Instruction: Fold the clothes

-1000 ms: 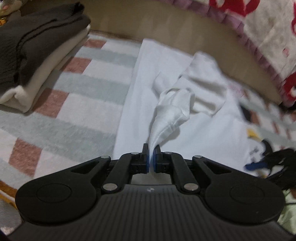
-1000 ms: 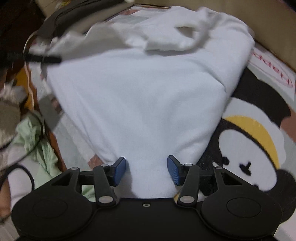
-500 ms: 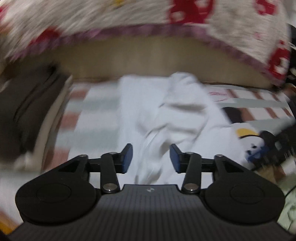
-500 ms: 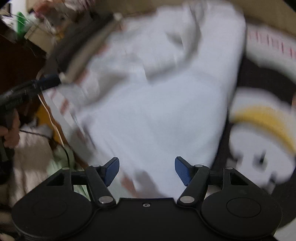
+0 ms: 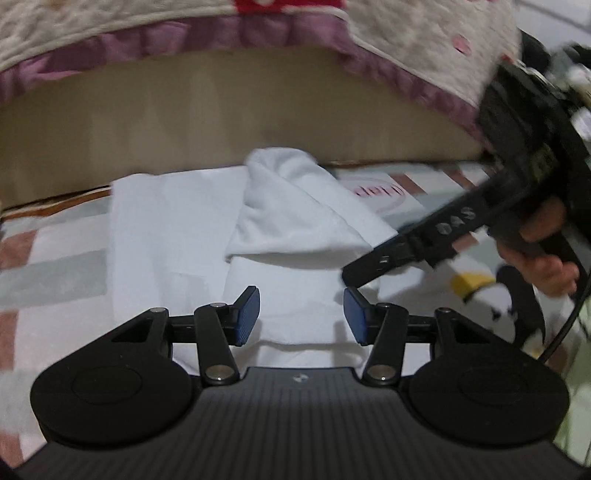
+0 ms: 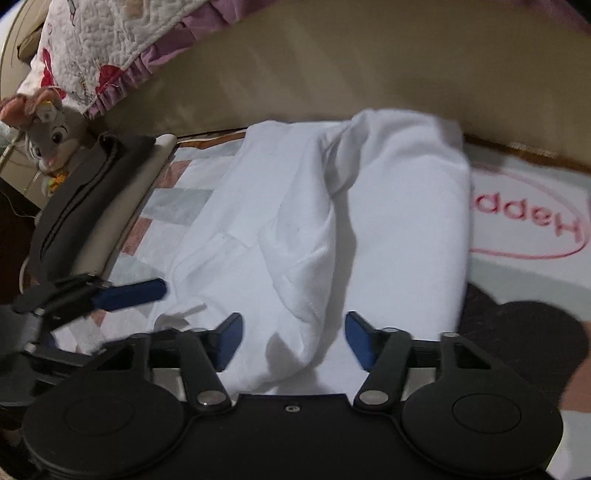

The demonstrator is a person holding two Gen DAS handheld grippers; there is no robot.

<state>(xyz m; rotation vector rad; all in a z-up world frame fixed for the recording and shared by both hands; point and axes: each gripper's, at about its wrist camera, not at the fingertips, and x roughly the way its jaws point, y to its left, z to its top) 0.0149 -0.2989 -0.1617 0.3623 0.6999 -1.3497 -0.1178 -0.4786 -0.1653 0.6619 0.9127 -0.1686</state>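
Observation:
A white garment [image 5: 303, 221] lies spread on the patterned mat [image 5: 55, 269], one part folded over its middle into a thick ridge [image 6: 314, 258]. My left gripper [image 5: 301, 315] hovers open at the garment's near edge, its blue pads apart and pressing nothing. My right gripper [image 6: 293, 339] is above the near end of the ridge. Its jaws are closing, with the cloth fold lying between and below the pads, untouched. In the left wrist view a hand [image 5: 539, 251] holds the right gripper's black body at the right.
A stack of folded clothes [image 6: 92, 206], dark on cream, sits at the mat's left edge, with a plush toy [image 6: 51, 133] behind it. A beige bed base [image 5: 184, 122] and a hanging quilt [image 5: 110, 22] close off the far side.
My left gripper let go of the bunched white cloth and opened; that cloth now lies folded on the garment. Both grippers swung sideways, and the right one's jaws widened, then narrowed.

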